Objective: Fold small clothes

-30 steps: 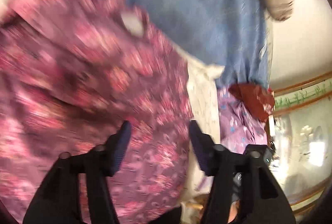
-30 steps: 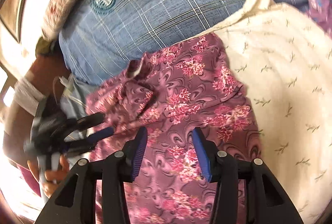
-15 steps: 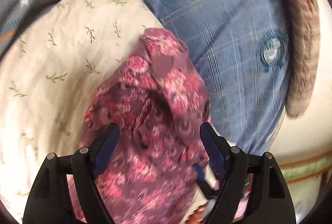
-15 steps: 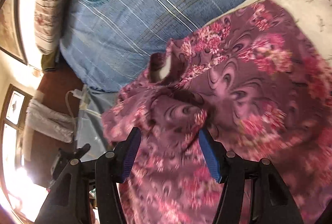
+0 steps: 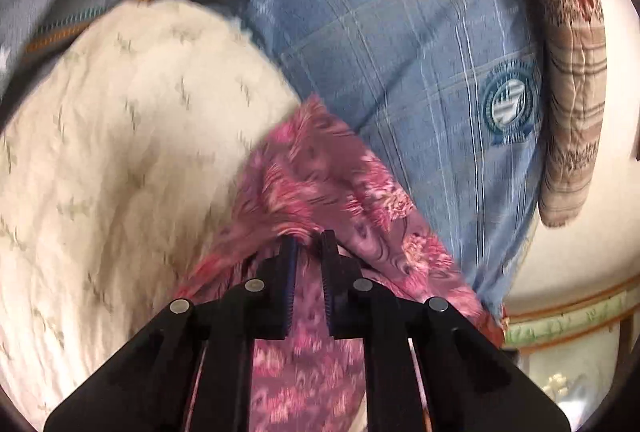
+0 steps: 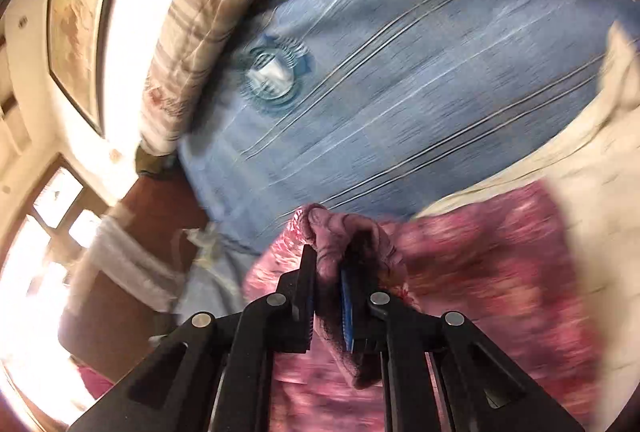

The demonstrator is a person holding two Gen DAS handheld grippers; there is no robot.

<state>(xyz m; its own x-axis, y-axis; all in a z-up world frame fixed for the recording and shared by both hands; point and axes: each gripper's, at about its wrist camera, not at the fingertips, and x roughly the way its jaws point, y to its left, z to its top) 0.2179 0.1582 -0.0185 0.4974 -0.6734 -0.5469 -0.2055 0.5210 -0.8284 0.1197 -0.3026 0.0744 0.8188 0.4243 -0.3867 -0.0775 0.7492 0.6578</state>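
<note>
My left gripper (image 5: 307, 246) & right gripper (image 6: 328, 264): both w/ fingers nearly together, each pinching a bunched fold of pink floral garment (image 5: 320, 184).

I hold a small purple-pink floral fabric garment (image 5: 320, 176) bunched at two spots. It drapes over cream bedding.

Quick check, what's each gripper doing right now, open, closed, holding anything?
Left gripper: closed, pinching the pink floral garment.
Right gripper: closed, clamped on a bunched fold of the same garment.
</note>
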